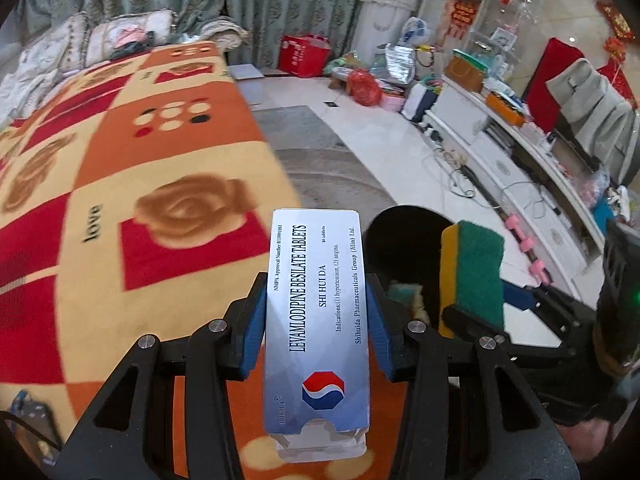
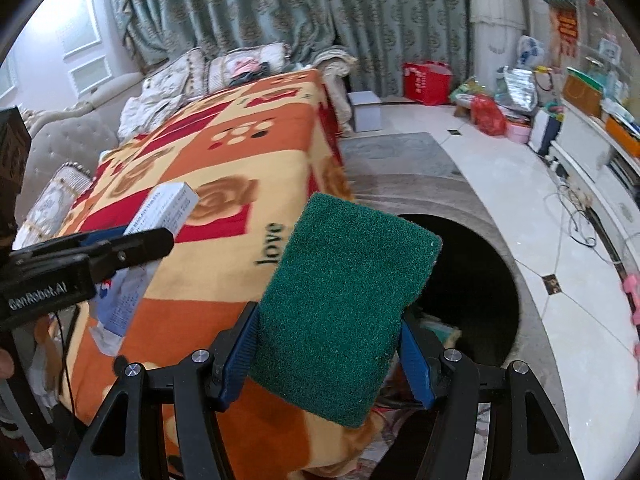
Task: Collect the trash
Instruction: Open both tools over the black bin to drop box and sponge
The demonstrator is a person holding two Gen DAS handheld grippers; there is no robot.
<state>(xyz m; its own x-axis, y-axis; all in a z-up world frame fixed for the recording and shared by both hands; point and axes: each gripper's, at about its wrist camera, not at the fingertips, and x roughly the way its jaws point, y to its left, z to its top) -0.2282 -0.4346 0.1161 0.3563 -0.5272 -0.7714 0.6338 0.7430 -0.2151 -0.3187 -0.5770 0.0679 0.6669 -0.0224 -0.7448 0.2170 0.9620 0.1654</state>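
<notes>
My left gripper [image 1: 317,312] is shut on a silver medicine box [image 1: 316,300] printed "Levamlodipine Besilate Tablets", held above the blanket edge. The box also shows in the right wrist view [image 2: 160,216], with the left gripper [image 2: 156,240] around it. My right gripper [image 2: 328,344] is shut on a green and yellow scouring sponge [image 2: 344,312], held over the rim of a black bin [image 2: 476,280]. In the left wrist view the sponge [image 1: 476,272] hangs just right of the bin opening [image 1: 404,248]. Another sponge piece [image 1: 404,294] lies inside the bin.
An orange, red and cream "love" blanket [image 1: 132,184] covers the table on the left. A sofa with cushions [image 2: 192,76] stands behind it. A white TV cabinet [image 1: 516,156] with cables runs along the right. Bags and a red box [image 2: 426,82] clutter the far floor.
</notes>
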